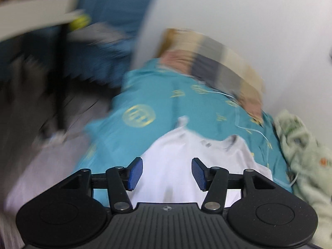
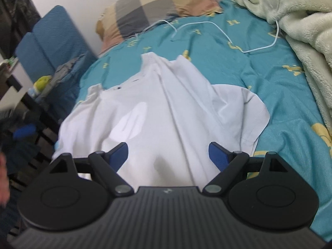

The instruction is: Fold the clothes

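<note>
A white T-shirt lies spread and wrinkled on a teal bed sheet, collar toward the pillow, one sleeve out to the right. My right gripper hangs open just above the shirt's lower part, nothing between its blue pads. In the blurred left wrist view the same shirt lies under my left gripper, which is also open and holds nothing. The shirt's neck label faces away from the gripper there.
A checked pillow lies at the head of the bed by the white wall. A pale green fleece blanket is heaped on the right. A white cable snakes over the sheet. A blue chair with clothes stands left of the bed.
</note>
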Action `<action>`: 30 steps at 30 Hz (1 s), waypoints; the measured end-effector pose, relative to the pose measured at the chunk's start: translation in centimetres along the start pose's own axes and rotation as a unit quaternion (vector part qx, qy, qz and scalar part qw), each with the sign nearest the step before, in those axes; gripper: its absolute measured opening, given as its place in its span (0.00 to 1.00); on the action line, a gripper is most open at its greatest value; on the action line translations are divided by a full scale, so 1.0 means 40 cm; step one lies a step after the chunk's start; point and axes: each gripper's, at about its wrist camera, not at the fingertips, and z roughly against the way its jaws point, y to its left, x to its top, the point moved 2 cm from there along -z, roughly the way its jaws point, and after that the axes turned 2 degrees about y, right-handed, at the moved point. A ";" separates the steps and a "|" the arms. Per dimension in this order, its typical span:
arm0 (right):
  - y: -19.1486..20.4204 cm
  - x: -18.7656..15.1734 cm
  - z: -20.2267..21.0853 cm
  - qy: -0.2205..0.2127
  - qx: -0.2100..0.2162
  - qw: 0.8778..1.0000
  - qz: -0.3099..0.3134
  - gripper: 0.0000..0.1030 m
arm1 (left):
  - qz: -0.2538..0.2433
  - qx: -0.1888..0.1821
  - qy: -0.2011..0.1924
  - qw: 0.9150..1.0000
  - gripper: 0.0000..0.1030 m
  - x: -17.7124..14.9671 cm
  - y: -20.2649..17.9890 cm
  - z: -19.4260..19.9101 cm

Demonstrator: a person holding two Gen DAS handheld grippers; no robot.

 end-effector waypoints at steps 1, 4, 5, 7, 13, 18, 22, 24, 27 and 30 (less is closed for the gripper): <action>0.001 -0.004 0.012 0.000 0.003 1.000 0.004 0.84 | 0.038 0.000 0.006 0.999 0.54 -0.026 0.040 0.026; 0.002 -0.020 0.041 0.009 0.014 1.000 0.002 0.84 | 0.135 0.000 0.033 0.990 0.54 -0.094 0.151 0.073; 0.001 -0.025 0.051 0.014 0.023 1.000 -0.002 0.83 | 0.166 -0.002 0.046 0.985 0.54 -0.113 0.182 0.082; 0.007 -0.035 0.069 0.022 0.039 0.999 -0.005 0.82 | 0.230 -0.026 0.060 0.971 0.55 -0.150 0.229 0.092; 0.056 -0.064 0.093 0.036 0.061 0.997 0.026 0.82 | 0.354 -0.091 0.075 0.928 0.58 -0.207 0.306 0.041; 0.075 -0.080 0.065 0.057 0.056 0.996 0.027 0.82 | 0.418 -0.130 0.077 0.896 0.55 -0.224 0.352 -0.034; 0.086 -0.085 0.036 0.065 0.050 0.996 0.033 0.82 | 0.444 -0.150 0.077 0.880 0.43 -0.225 0.375 -0.079; 0.093 -0.088 0.021 0.069 0.050 0.996 0.035 0.82 | 0.428 -0.136 0.064 0.891 0.17 -0.213 0.372 -0.076; 0.112 -0.093 0.007 0.068 0.049 0.995 0.052 0.82 | 0.389 -0.122 0.025 0.913 0.11 -0.185 0.355 -0.054; 0.133 -0.096 -0.002 0.063 0.046 0.994 0.074 0.82 | 0.320 -0.158 -0.003 0.934 0.09 -0.138 0.301 -0.028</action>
